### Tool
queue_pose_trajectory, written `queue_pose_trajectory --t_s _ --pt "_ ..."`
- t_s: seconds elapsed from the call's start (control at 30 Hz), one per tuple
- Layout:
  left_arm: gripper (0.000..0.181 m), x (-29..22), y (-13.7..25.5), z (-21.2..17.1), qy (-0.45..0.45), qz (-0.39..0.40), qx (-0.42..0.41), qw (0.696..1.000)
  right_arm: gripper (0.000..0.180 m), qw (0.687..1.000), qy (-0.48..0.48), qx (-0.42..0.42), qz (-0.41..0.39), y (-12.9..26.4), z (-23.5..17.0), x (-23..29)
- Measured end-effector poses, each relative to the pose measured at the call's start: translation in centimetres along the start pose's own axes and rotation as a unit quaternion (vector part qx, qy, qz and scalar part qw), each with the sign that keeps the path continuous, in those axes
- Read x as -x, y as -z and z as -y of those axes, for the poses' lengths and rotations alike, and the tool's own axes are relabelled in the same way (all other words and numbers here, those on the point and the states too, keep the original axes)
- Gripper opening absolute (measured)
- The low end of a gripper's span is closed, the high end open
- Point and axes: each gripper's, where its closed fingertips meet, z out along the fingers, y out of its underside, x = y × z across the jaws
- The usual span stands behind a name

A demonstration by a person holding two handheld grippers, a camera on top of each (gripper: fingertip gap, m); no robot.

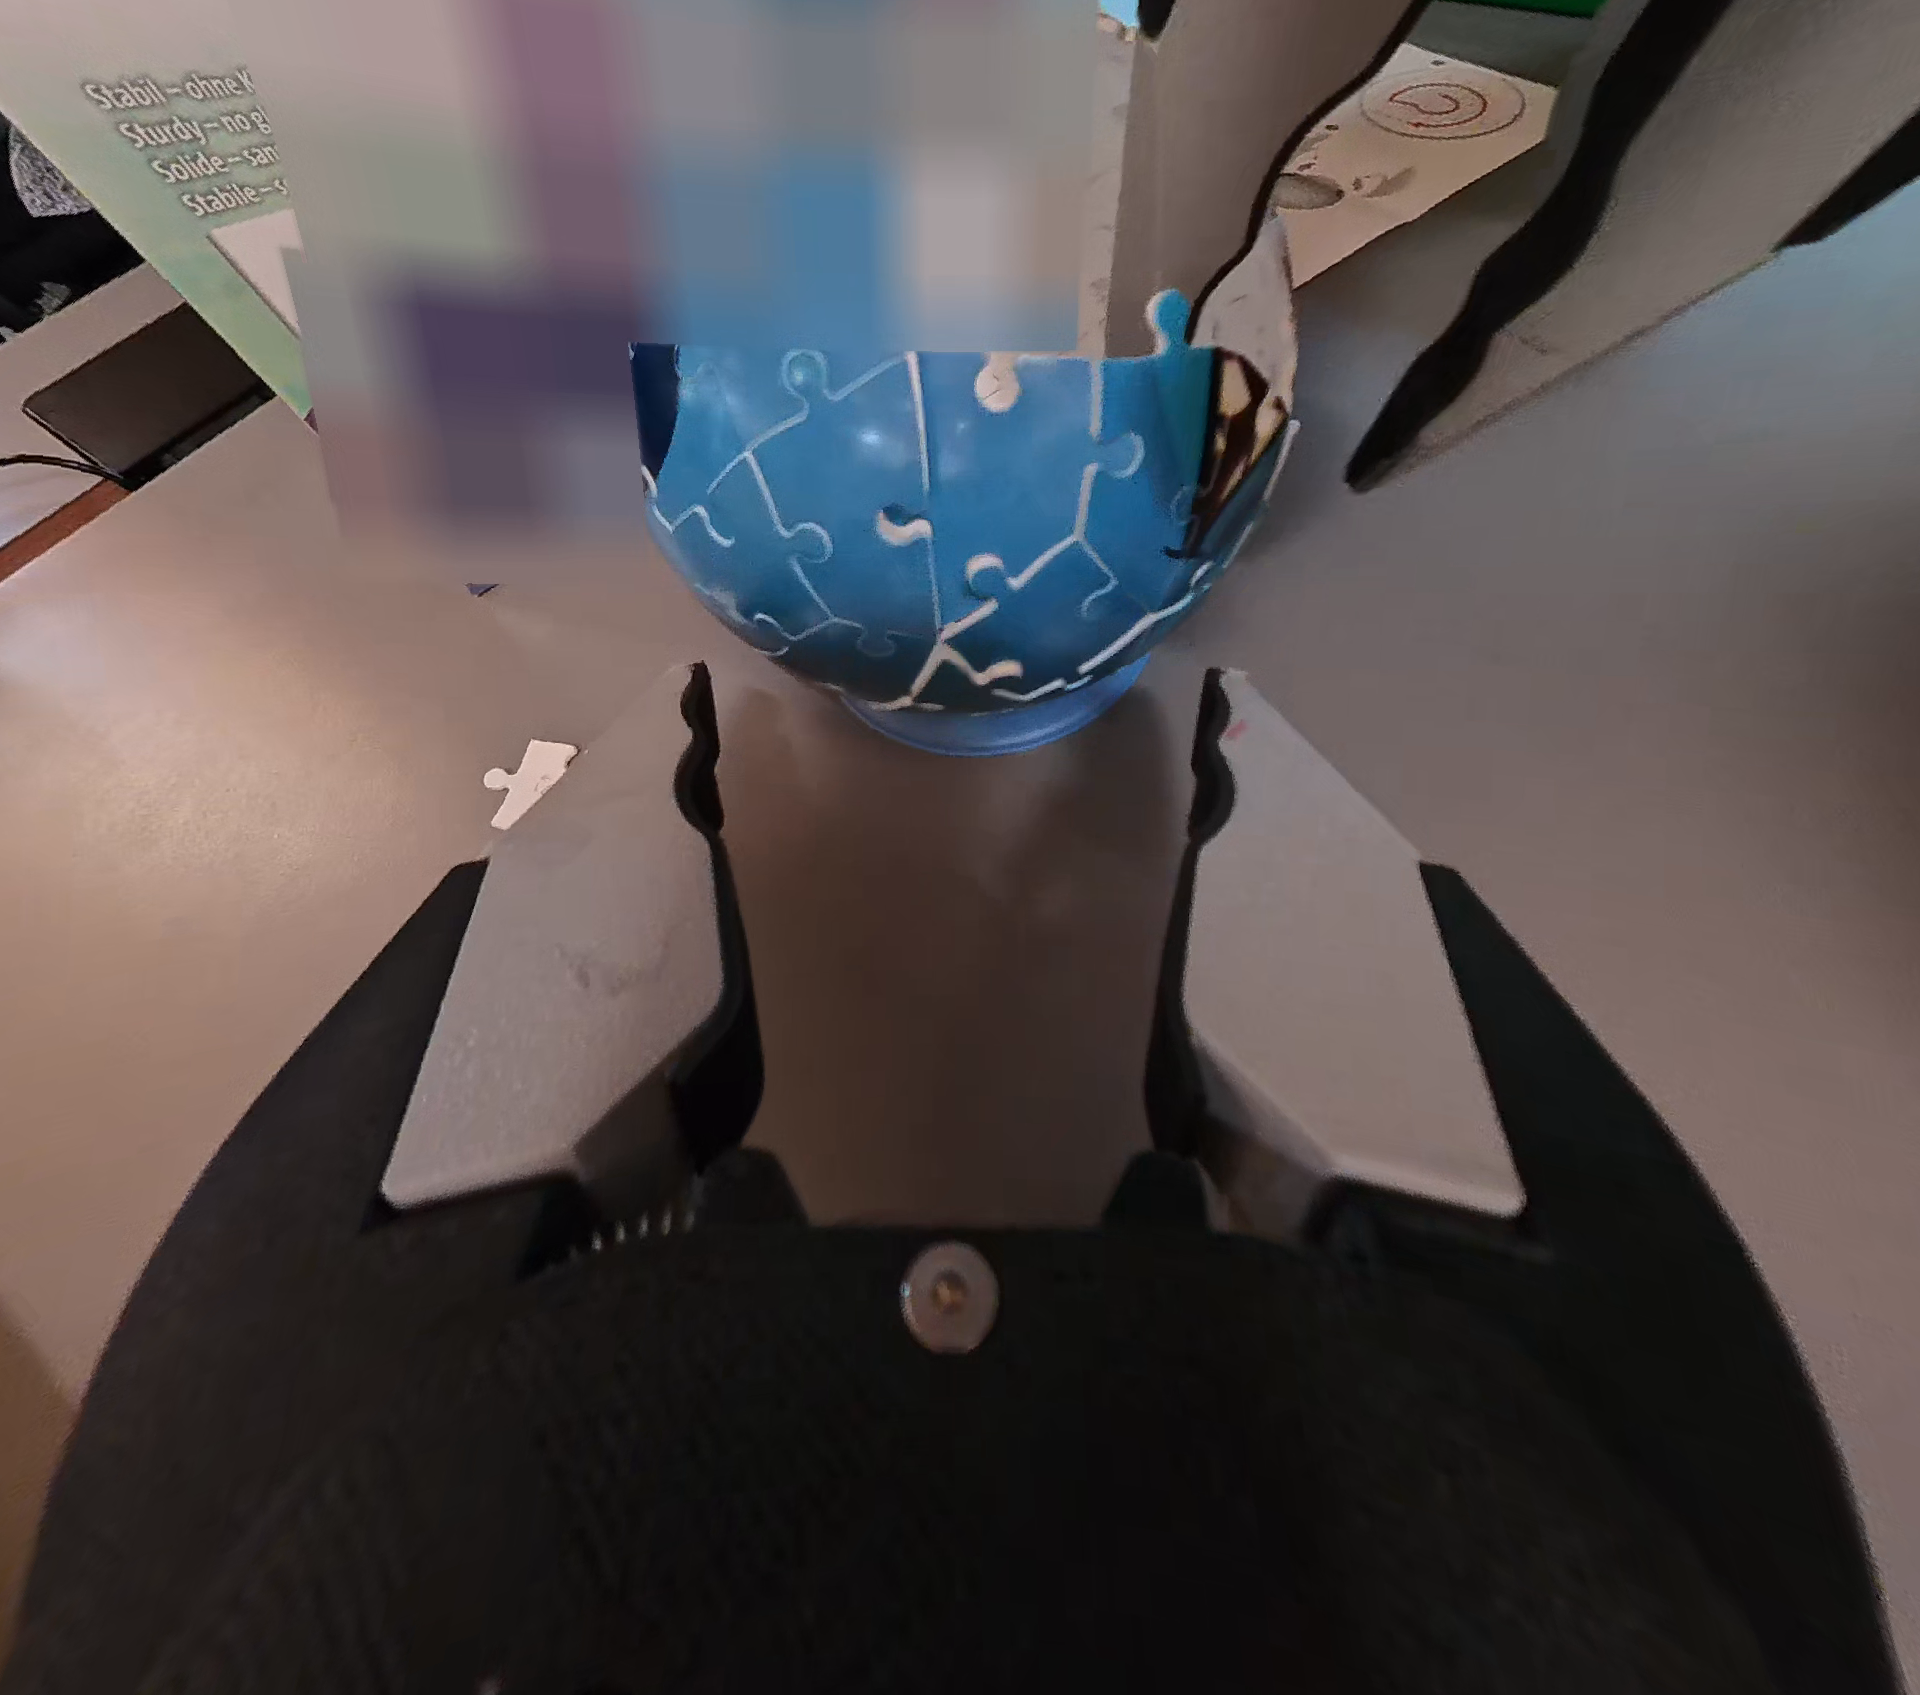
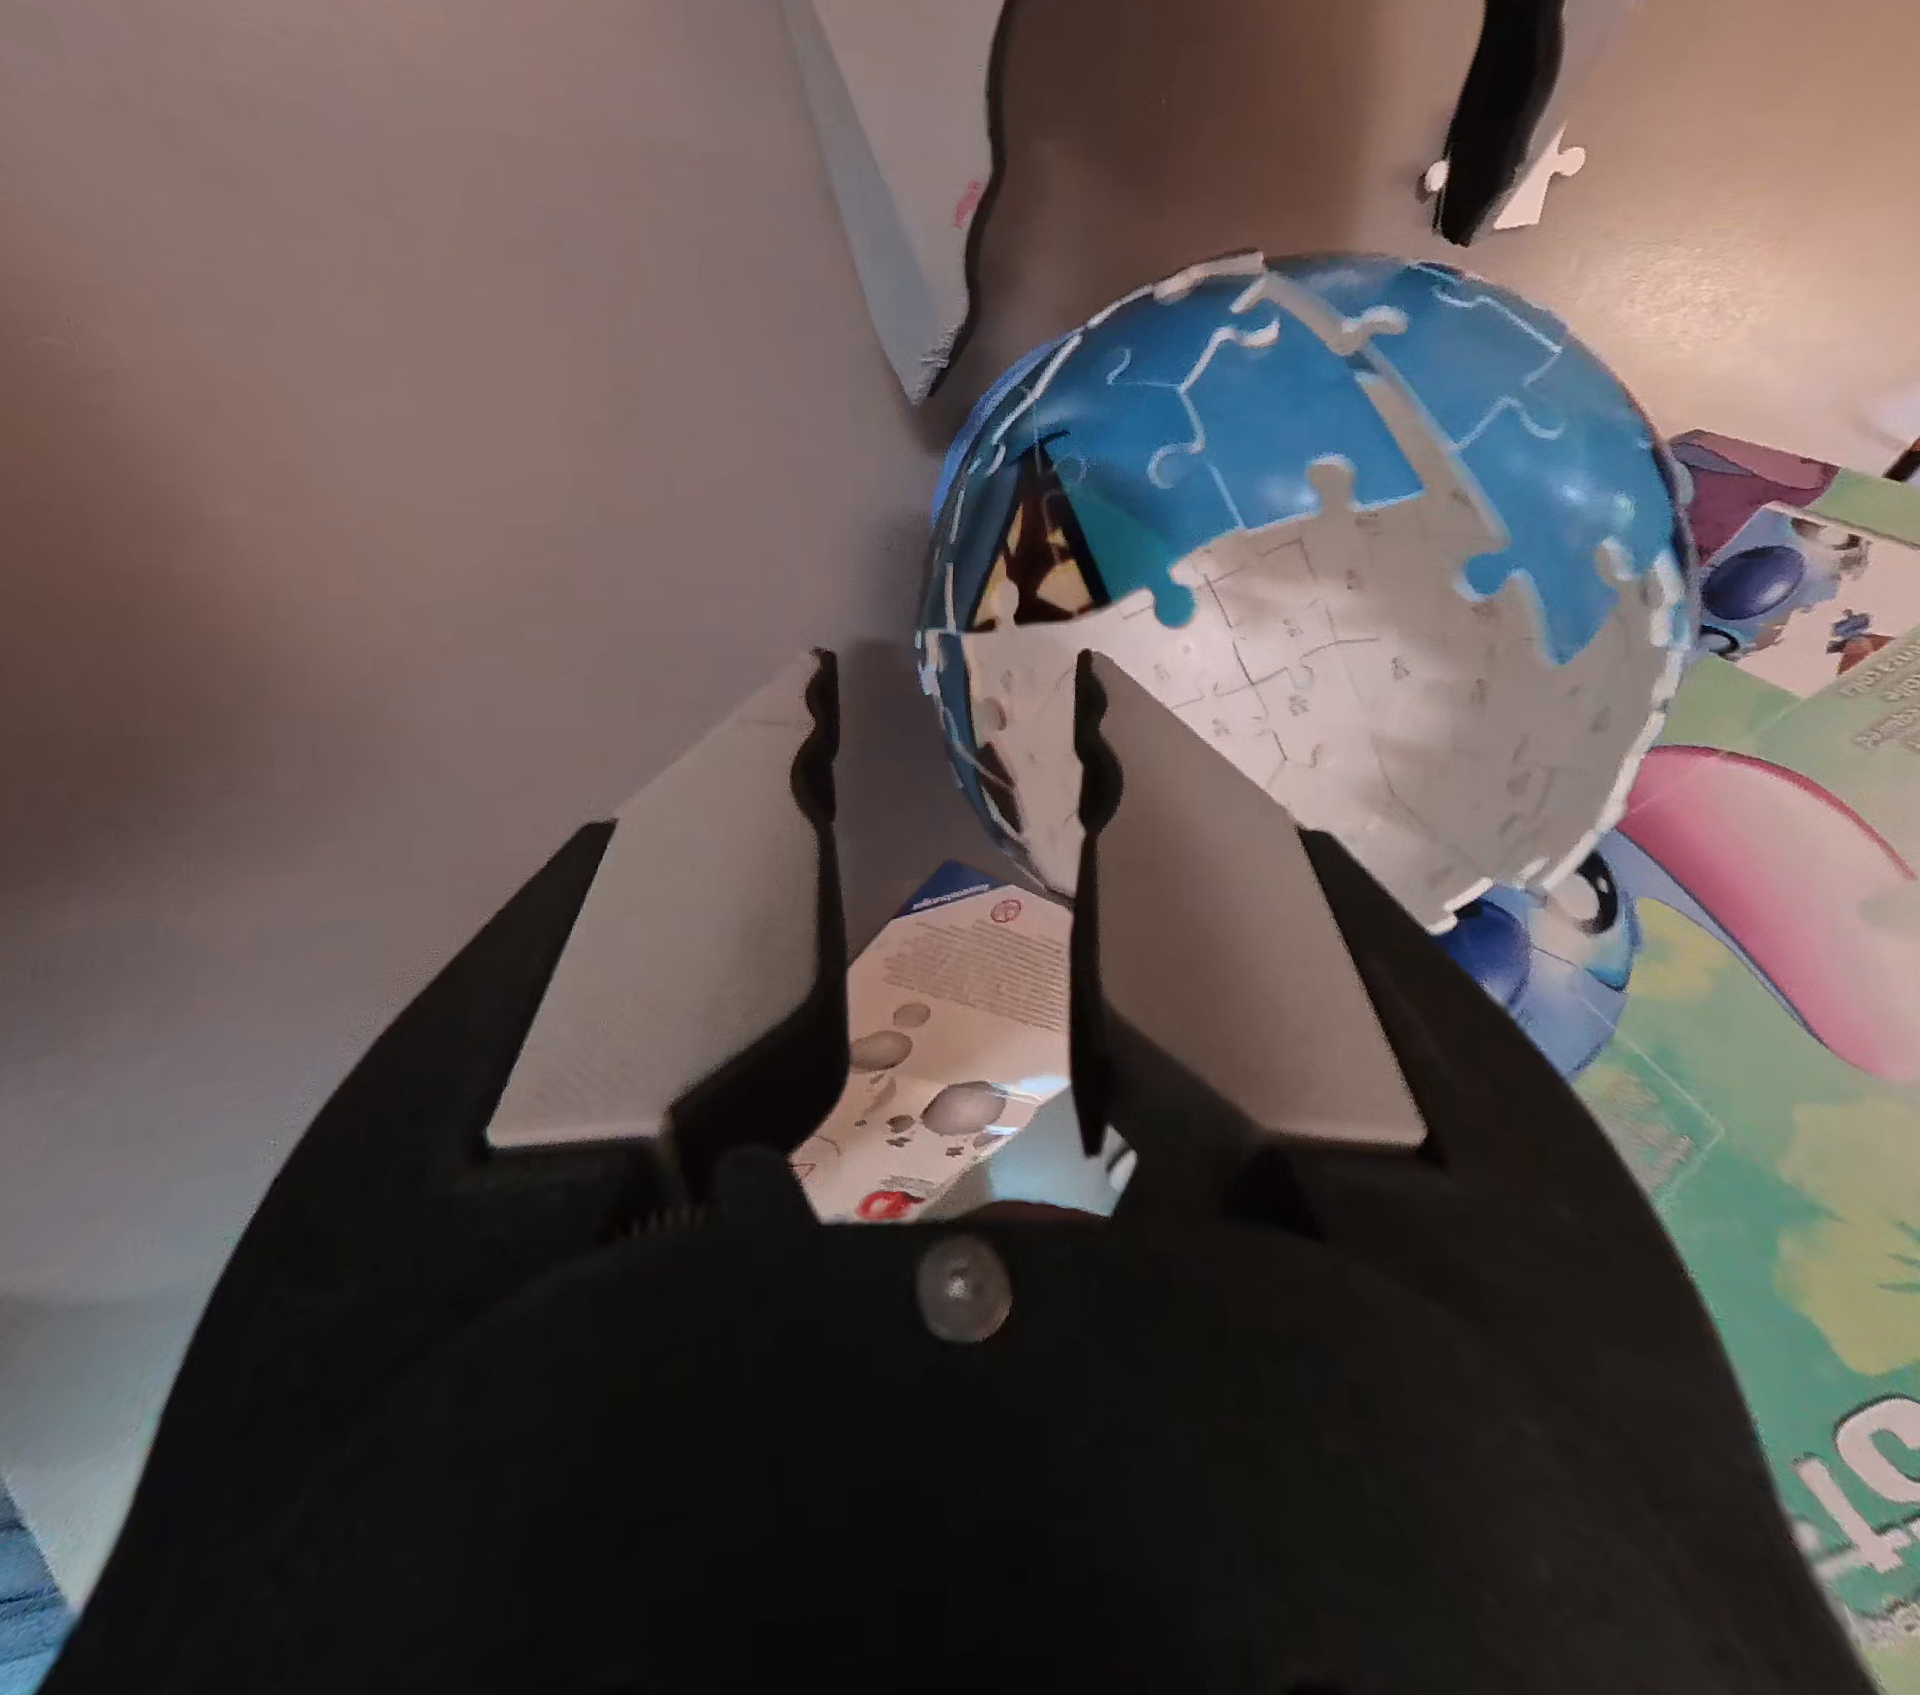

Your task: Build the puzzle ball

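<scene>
Grey tabletop (image 1: pixel 260 814) carries everything, and the half-built puzzle ball (image 1: pixel 935 523) is my landmark. Behind the ball leans the pale green puzzle box (image 2: pixel 1766 1126), lying flat from the right wrist view; I cannot see inside it. Nearer the ball lies the printed instruction sheet (image 2: pixel 935 1001). The ball is an open blue shell sitting on its blue ring stand (image 1: pixel 997 726), white inner faces showing through the gap in its upper side; nothing lies in the hollow that I can see.

My left tongs (image 1: pixel 956 710) stand wide apart in front of the ball, gripping nothing. My right tongs (image 2: pixel 951 679) hang above the ball's rim with the tips parted and nothing clamped between them, one finger (image 2: pixel 1132 710) across the open edge.

Loose white pieces (image 2: pixel 1507 185) lie beyond the ball, one beside my left tongs.

Risk, as I judge it: pressing on the unsupported rim could pop joined pieces apart or tip the shell off its ring.
</scene>
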Motion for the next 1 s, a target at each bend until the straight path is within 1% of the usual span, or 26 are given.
queue_pose_trajectory --t_s 0.03,0.13,0.17,0.3,0.33,0.37,0.5,0.7,0.8,1.0 --pt "0.09 0.1 0.0 0.0 0.001 0.001 0.0 1.0 0.04 1.0 0.008 0.007 -0.008 -0.1 -0.2 -0.1" --pt "0.089 0.1 0.0 0.0 0.004 0.001 -0.001 1.0 0.024 0.999 0.037 0.017 -0.034 -0.2 -0.4 -0.7" --pt "0.089 0.1 0.0 0.0 0.004 0.001 -0.001 1.0 0.022 0.998 0.042 0.018 -0.033 -0.2 -0.4 -0.6" --pt "0.089 0.1 0.0 0.0 0.006 0.0 0.0 1.0 0.004 0.999 0.049 0.015 -0.002 -0.3 -0.2 0.4" --pt "0.089 0.1 0.0 0.0 0.005 0.0 0.0 1.0 0.006 0.999 0.051 0.019 0.001 -0.5 -0.3 0.4" --pt "0.088 0.0 0.0 0.0 0.005 0.0 0.0 1.0 0.013 0.998 0.05 0.027 0.001 -0.7 -0.6 0.4" --pt "0.088 -0.1 -0.2 0.0 -0.001 -0.002 0.002 1.0 0.018 0.998 0.048 0.032 0.007 -1.3 -0.8 0.7" --pt "0.087 -0.3 -0.2 0.0 -0.001 -0.004 0.003 1.0 0.011 0.999 0.05 0.019 0.003 -0.7 -0.6 0.6" --pt "0.087 -0.2 -0.2 0.0 0.001 -0.005 0.003 1.0 0.005 0.998 0.057 0.029 0.003 -0.5 -0.9 0.5" --pt "0.088 -0.2 -0.2 0.0 0.001 -0.005 0.004 1.0 0.005 0.997 0.061 0.038 0.028 -0.3 -1.2 0.6"
